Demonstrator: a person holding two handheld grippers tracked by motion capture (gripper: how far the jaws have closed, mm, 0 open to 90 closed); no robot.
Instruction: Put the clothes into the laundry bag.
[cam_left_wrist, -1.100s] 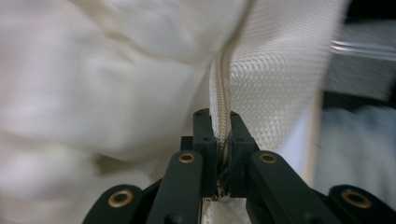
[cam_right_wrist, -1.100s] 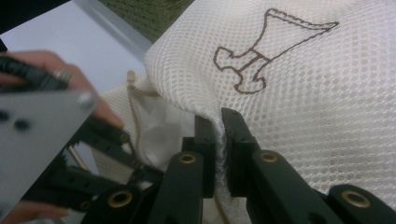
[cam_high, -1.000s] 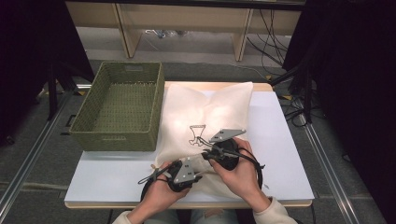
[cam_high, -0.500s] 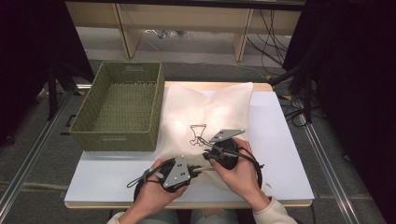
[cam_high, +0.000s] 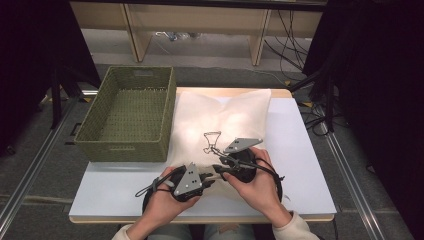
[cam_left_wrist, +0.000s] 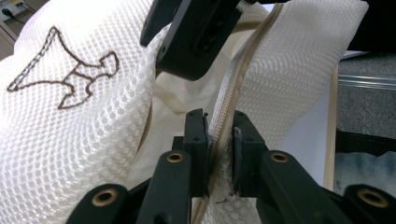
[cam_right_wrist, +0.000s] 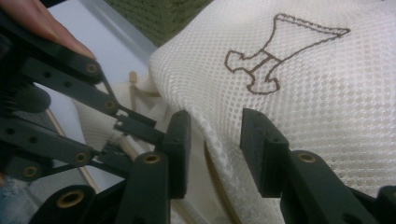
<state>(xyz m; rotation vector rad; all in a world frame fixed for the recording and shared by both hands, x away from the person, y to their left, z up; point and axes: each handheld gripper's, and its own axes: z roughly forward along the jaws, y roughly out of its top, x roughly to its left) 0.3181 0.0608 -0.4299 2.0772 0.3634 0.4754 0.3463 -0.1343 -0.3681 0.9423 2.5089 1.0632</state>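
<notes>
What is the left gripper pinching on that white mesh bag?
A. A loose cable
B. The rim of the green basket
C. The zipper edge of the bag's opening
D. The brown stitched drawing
C: in the left gripper view, the left gripper has its two black jaws closed on the zipper edge of the white mesh bag, well away from the brown stitched drawing.

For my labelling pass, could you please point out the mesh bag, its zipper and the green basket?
mesh bag (cam_high: 235, 112), high view, upper cloth.
zipper (cam_left_wrist: 236, 81), left gripper view, teeth strip.
green basket (cam_high: 127, 150), high view, near wall.
</notes>
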